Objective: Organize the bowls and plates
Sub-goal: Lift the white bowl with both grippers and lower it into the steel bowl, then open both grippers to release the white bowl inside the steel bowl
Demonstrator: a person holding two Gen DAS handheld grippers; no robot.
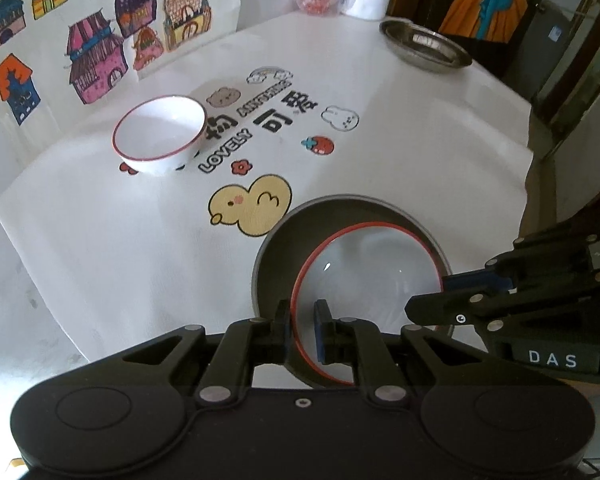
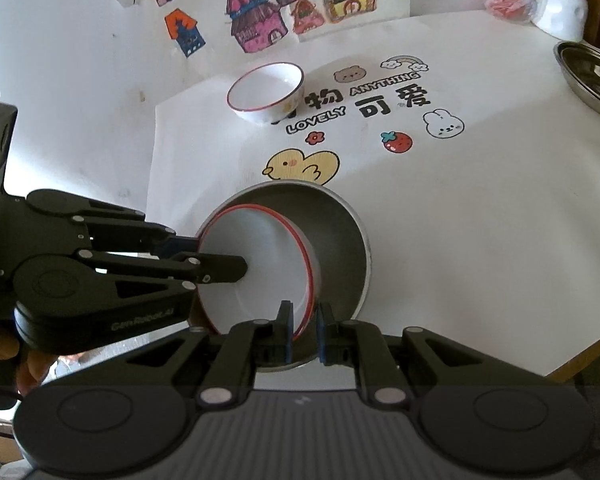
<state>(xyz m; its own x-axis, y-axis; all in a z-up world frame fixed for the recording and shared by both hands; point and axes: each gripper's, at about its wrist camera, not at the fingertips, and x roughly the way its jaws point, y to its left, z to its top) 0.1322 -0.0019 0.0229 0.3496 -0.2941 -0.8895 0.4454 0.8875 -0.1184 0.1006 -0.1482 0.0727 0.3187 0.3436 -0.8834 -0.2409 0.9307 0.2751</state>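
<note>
Left wrist view: the left claw (image 1: 302,330) is clamped tight on the near rim of the red-rimmed white bowl (image 1: 364,276), which sits tilted inside a grey metal bowl (image 1: 278,248) on the worktop (image 1: 400,152); the right claw (image 1: 428,296) grips the same white rim from the right; a second white bowl (image 1: 160,136) stands apart on the printed cloth; a steel plate (image 1: 424,46) lies at the far edge.

Right wrist view: the right claw (image 2: 305,334) pinches the white bowl's (image 2: 256,264) rim; the left claw (image 2: 224,258) holds its left side; the grey metal bowl (image 2: 336,236) surrounds it.
</note>
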